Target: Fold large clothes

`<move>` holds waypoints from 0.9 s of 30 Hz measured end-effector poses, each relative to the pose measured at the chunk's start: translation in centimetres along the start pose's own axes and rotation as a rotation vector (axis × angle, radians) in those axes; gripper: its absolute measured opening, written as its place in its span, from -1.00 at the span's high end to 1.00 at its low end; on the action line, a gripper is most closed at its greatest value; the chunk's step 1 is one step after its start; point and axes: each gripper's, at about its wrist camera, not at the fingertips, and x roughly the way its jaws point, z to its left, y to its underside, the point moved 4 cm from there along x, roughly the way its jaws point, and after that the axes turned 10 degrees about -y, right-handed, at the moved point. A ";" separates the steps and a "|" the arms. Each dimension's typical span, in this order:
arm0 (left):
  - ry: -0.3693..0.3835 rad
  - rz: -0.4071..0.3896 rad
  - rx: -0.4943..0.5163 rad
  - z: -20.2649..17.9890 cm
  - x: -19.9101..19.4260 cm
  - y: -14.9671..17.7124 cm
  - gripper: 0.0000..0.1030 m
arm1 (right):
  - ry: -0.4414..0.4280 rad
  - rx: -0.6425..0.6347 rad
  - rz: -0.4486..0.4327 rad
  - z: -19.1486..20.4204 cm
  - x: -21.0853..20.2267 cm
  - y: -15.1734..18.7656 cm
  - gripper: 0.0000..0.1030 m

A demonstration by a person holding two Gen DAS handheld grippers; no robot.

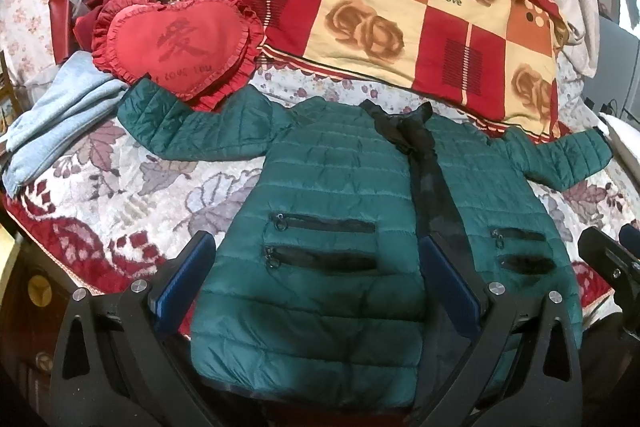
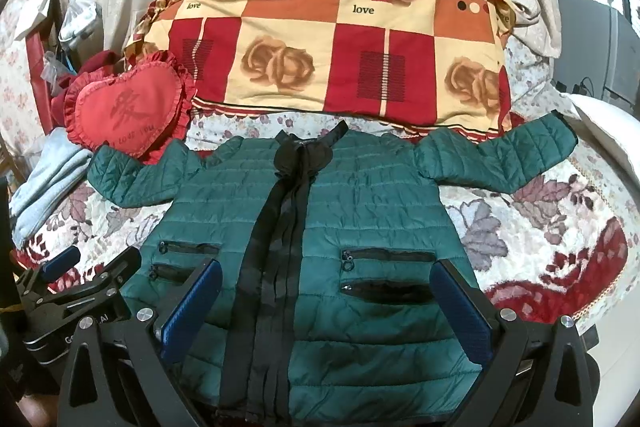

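Garment: a green quilted jacket (image 1: 320, 195) is laid flat, front up, on the floral bedspread (image 1: 120, 187), collar toward the pillows, hem toward the cameras.
Sleeves: both are spread outward; the left sleeve (image 1: 180, 127) ends touching the red heart cushion (image 1: 176, 43), and the right sleeve (image 2: 500, 155) reaches toward the bed's edge.
Front: the black zipper placket (image 2: 280, 247) is closed and runs down the centre; two zip pockets are seen on each panel.
Left gripper (image 1: 320, 287): the jaws are spread wide over the hem of the left panel; nothing is held.
Right gripper (image 2: 328, 311): the jaws are equally wide over the right panel; nothing is held.
Task state: judged as not yet begun; no fold is present.
Risk, slip: the shell looks slick and puffy, so a shallow pinch is likely to lose it.
Risk, snag: the left sleeve may drag the cushion when lifted, since they are in contact.
Risk, layers: a single layer may be caught, so that only the front panel is pulled up.
Risk, clutter: the light blue garment (image 1: 52, 123) lies near the left sleeve and may be caught up.
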 end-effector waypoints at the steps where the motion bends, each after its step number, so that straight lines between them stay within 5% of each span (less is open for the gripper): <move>1: -0.003 0.007 0.004 0.0 0.0 0.1 -0.99 | 0.003 -0.014 -0.017 -0.1 -0.2 0.0 -1.00; 27: -0.027 0.038 0.035 0.1 0.6 0.4 -0.99 | 0.025 -0.045 -0.027 -0.3 0.0 0.2 -1.00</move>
